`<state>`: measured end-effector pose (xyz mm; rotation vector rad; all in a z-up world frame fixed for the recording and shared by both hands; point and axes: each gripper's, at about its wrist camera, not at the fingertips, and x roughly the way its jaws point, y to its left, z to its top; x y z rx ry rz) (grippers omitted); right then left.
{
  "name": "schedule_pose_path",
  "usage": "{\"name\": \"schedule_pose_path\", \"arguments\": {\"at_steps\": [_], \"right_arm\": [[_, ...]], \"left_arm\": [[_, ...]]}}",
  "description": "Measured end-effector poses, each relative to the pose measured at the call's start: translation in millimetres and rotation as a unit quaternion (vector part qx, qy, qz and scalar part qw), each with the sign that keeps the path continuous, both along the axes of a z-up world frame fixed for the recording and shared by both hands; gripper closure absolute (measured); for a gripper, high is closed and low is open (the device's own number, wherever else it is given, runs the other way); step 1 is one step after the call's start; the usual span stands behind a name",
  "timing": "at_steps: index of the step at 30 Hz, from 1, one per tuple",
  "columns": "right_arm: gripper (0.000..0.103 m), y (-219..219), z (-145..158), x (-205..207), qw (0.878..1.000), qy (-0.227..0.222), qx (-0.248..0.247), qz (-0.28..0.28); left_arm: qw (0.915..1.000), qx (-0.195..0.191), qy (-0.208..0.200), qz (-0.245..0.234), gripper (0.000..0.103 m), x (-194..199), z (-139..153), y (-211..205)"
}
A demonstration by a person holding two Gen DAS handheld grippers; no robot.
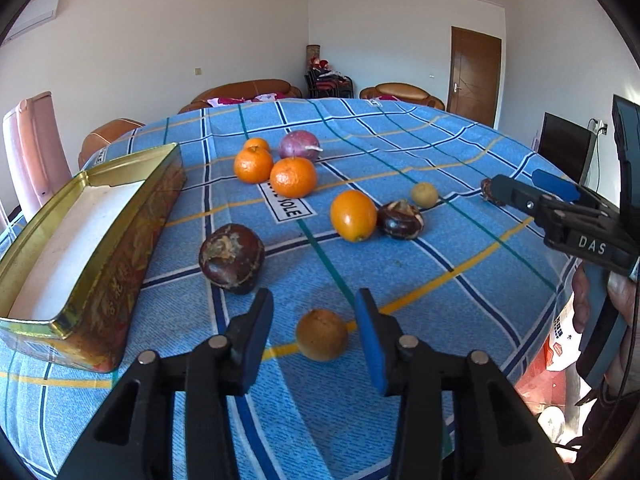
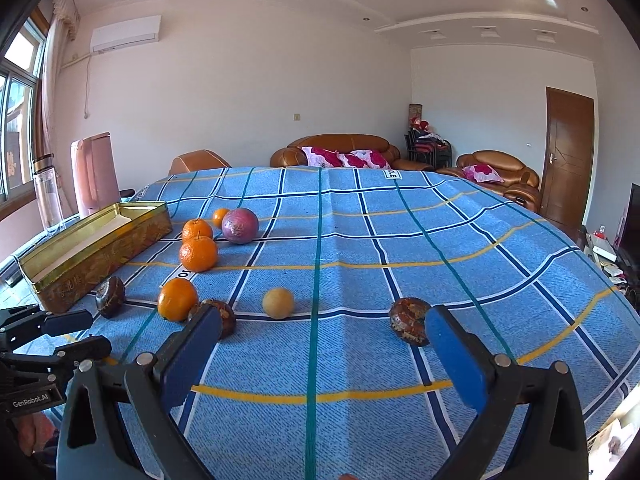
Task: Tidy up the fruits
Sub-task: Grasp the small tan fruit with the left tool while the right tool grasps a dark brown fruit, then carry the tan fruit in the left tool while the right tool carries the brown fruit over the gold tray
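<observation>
My left gripper [image 1: 314, 336] hangs low over the blue checked cloth [image 1: 400, 280], its blue pads on either side of a small brown round fruit [image 1: 322, 334] with a narrow gap on each side, so it is open. A dark brown fruit [image 1: 232, 258] lies just beyond its left finger. My right gripper [image 2: 326, 340] stands wide open with only cloth between its fingers; a dark wrinkled fruit [image 2: 410, 320] lies just beside its right finger. Three oranges [image 1: 294, 177] and a purple fruit [image 1: 300, 145] cluster further back. An open gold tin [image 1: 92, 248] sits at the left.
Another orange [image 1: 353, 215], a dark fruit [image 1: 401, 219] and a small tan fruit [image 1: 425, 194] lie mid-table. The right gripper [image 1: 520, 186] reaches in from the right edge, a hand behind it. The left gripper [image 2: 80, 334] shows at the left. Sofas and a door stand beyond the table.
</observation>
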<state>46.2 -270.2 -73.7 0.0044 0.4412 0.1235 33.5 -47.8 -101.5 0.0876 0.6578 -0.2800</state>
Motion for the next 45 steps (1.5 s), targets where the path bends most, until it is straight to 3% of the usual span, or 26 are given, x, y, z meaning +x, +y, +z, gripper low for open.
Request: {"name": "schedule_pose_path", "arguments": {"at_steps": [2, 9, 13, 23, 26, 28, 45], "right_arm": [[0.001, -4, -3, 3, 1.0, 0.006, -0.006, -0.012], [0.003, -30, -14, 17, 0.999, 0.027, 0.003, -0.046], [0.02, -42, -17, 25, 0.997, 0.041, 0.004, -0.06], [0.04, -43, -22, 55, 0.993, 0.111, -0.025, -0.044], [0.05, -37, -27, 62, 0.989, 0.136, -0.042, -0.034], [0.063, -35, -28, 63, 0.988, 0.138, -0.053, -0.033], [0.063, -11, -13, 42, 0.995, 0.066, -0.07, -0.009]], "left_arm": [[0.9999, -0.002, 0.01, -0.007, 0.076, 1, -3, 0], [0.9998, -0.012, 0.013, -0.012, 0.076, 4, -6, 3], [0.9998, -0.016, 0.012, -0.009, 0.076, 6, -6, 6], [0.9998, -0.017, -0.006, 0.009, 0.076, 13, 2, 13], [0.9997, -0.012, -0.017, 0.01, 0.076, 16, 8, 12], [0.9996, -0.012, -0.022, 0.01, 0.076, 19, 11, 12], [0.9979, -0.011, -0.053, 0.034, 0.076, 35, 28, 17]]}}
